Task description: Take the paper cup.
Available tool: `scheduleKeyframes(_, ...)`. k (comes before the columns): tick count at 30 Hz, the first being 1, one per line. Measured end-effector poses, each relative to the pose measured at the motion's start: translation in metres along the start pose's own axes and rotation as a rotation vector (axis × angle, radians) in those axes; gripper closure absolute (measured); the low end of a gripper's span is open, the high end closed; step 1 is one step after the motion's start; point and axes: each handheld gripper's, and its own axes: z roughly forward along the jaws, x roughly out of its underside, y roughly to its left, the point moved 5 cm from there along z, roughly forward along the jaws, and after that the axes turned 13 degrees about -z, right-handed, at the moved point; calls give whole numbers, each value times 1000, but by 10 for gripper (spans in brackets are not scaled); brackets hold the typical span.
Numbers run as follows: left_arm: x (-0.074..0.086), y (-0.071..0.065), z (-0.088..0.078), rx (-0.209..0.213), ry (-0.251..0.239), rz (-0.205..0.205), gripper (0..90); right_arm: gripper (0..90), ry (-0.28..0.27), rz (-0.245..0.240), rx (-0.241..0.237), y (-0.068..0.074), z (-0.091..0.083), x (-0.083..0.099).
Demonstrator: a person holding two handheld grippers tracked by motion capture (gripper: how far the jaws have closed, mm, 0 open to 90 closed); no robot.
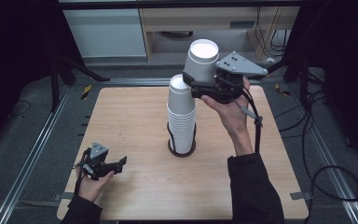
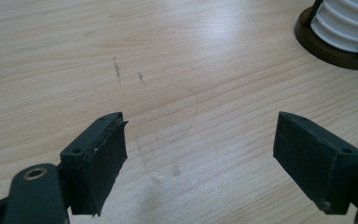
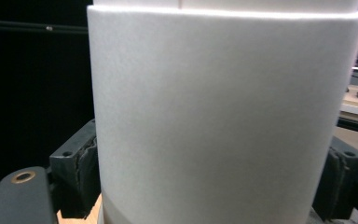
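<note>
The wooden surface point(image 1: 135, 116) lies under me, pale and scuffed. At its middle stands the stack of white cups point(image 1: 182, 116), upright in a dark round holder point(image 1: 182, 150) with thin black uprights at its sides; from my left gripper view the holder's base and the lowest cup rims sit at the far right corner. My right gripper point(image 1: 196, 85) is raised above the surface, just beside the top of the stack, and its fingers point(image 3: 74, 172) are closed against both sides of a single white cup point(image 1: 201, 59), which I hold clear of the stack, tilted a little with its open mouth upward. My left gripper point(image 1: 116, 164) rests low near the near left corner of the surface, well apart from the stack, its fingers point(image 2: 98, 158) spread wide with only bare wood between them.
</note>
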Motion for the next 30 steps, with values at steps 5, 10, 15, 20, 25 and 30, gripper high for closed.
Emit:
scheduleKeyframes(5, 0, -1, 1, 4, 2, -3, 166, 148, 7, 0, 17, -11, -18, 6)
scheduleKeyframes(10, 0, -5, 1, 8, 7, 9, 166, 147, 27, -2, 19, -18, -33, 21)
scheduleKeyframes(15, -2, -8, -1, 17, -1, 7, 166, 147, 58, 2, 20, -20, -44, 44)
scheduleKeyframes(20, -2, -10, -1, 21, 1, 9, 168, 147, 80, 31, 20, -21, -55, 69)
scheduleKeyframes(25, -2, -13, 0, 26, 8, 18, 166, 148, 110, 51, 25, -20, -64, 95)
scheduleKeyframes(30, -2, -18, 0, 33, 7, 27, 165, 148, 144, 58, 16, -17, -75, 121)
